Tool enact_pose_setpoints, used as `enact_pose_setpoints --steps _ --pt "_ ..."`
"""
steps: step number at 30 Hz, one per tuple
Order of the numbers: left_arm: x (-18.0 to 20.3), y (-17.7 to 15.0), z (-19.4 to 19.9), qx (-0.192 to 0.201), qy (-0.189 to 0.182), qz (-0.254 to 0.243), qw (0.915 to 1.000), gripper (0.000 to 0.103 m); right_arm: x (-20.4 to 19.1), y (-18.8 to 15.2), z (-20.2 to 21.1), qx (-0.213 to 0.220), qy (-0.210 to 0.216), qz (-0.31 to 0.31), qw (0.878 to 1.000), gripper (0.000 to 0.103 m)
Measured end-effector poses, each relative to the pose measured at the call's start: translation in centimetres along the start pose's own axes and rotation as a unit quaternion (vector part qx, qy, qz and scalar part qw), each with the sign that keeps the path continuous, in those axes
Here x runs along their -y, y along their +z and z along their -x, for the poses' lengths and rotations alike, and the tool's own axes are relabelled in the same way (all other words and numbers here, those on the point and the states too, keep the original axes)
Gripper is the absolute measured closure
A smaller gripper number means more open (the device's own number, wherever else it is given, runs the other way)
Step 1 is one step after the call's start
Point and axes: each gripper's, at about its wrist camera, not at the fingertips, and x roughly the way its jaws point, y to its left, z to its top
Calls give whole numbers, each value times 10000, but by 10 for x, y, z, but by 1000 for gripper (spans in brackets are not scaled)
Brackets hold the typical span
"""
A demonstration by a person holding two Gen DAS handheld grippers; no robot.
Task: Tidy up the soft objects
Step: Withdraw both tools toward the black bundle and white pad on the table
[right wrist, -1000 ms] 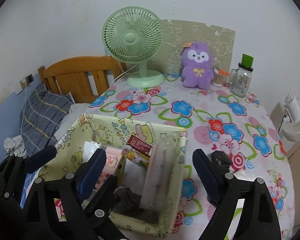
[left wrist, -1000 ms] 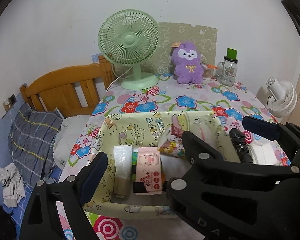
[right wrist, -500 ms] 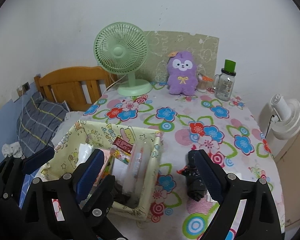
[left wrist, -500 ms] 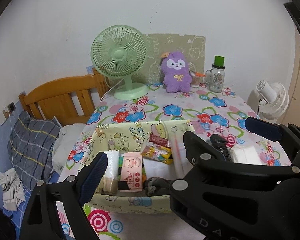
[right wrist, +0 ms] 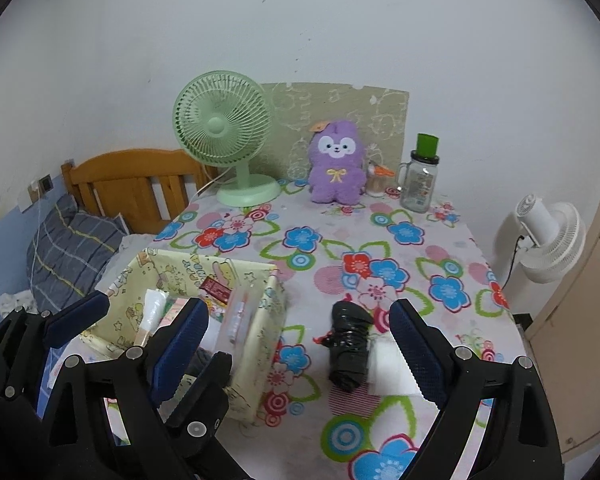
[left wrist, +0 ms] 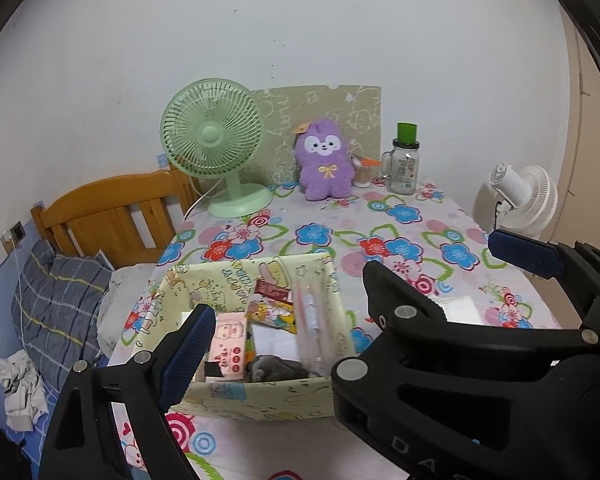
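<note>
Holding both grippers spread and empty, we judge ourselves between picks: the yellow cartoon-print fabric box (right wrist: pixel 260 320) sits left of the right gripper (right wrist: pixel 300 344), and the black crumpled plastic bundle (right wrist: pixel 348 344) lying between its fingers comes next.

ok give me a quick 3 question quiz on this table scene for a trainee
1. True or false: the right gripper is shut on the black bundle.
2. What stands between the green fan and the glass jar?
   A. purple plush toy
   B. kettle
   C. lamp
3. Fill in: the pink packet lies inside the yellow ____.

Key:
1. False; its jaws are open, and the bundle lies on the table beyond them.
2. A
3. box
</note>
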Motion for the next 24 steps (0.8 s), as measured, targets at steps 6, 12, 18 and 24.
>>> enact_pose_setpoints --steps 6,12,18,24 --pt "17 -1 8 29 -83 -55 9999 11 13 -5 12 17 -86 -60 9999 9" --pt "33 0 16 88 -198 -105 9997 11 29 -9 24 81 -199 -117 9997 9" --pt "48 1 18 104 -318 -132 9994 9 44 -12 33 120 -337 -131 9993 9" --pt "60 0 19 124 -388 -159 9990 9 56 -15 38 134 -431 -149 9989 9"
